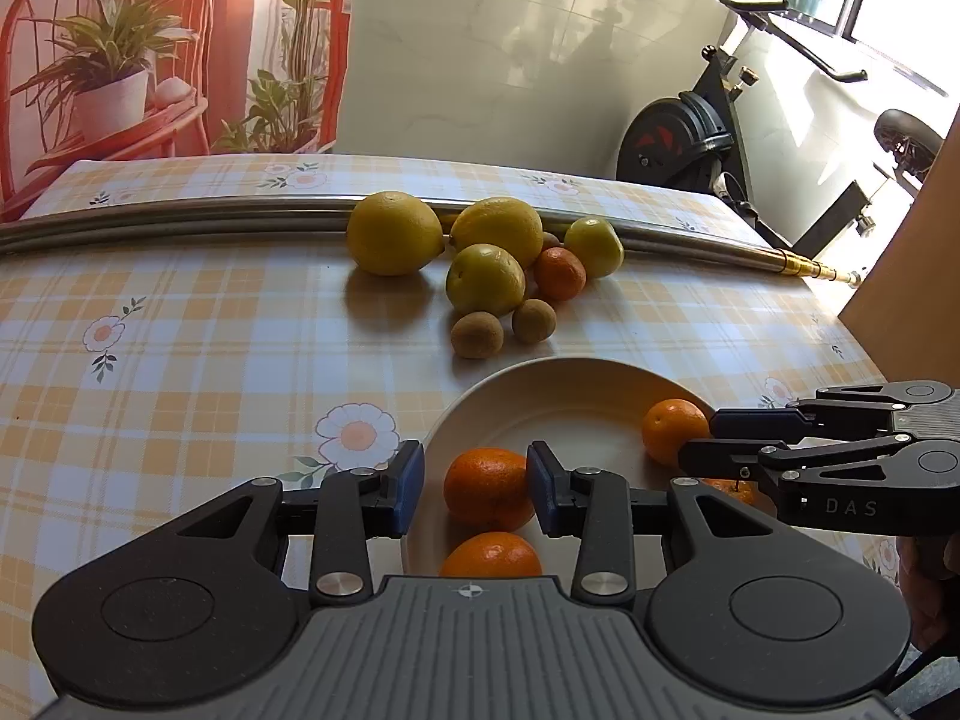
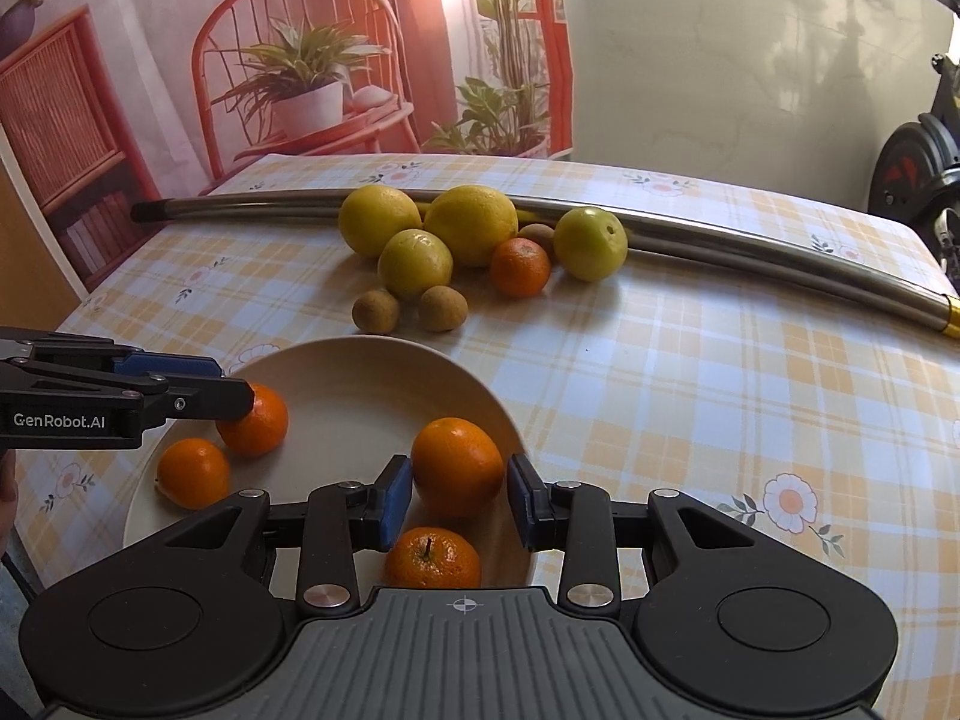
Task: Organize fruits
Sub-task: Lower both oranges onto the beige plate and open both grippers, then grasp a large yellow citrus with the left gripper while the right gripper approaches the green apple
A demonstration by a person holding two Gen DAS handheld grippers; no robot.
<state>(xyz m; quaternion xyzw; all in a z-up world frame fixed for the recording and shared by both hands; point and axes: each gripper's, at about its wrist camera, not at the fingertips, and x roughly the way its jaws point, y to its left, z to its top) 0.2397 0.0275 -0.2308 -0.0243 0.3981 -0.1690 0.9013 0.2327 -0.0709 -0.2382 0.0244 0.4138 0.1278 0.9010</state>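
Looking over the table [image 2: 690, 372], we see a smooth checked cloth with flower prints; to the right of the plate [image 2: 360, 372] it lies bare out to the table edge. Beyond the plate, a long shiny metal pole [image 2: 750, 252] with a brass end runs across. The plate is round, pale and shallow, and holds four oranges.

The left gripper [image 1: 475, 483] is over the plate's left part, its jaws spread around one orange [image 1: 489, 486], with a gap showing at one pad. The right gripper [image 2: 459, 501] is at the plate's right rim, its jaws close about another orange [image 2: 457, 467]; we cannot tell whether the pads press it.

Between plate and pole lies a cluster:
- two large yellow citrus [image 2: 474, 222], dimpled
- two smooth yellow-green fruits [image 2: 591, 243]
- one lone orange [image 2: 519, 267]
- three small brown fruits [image 2: 443, 307], matt
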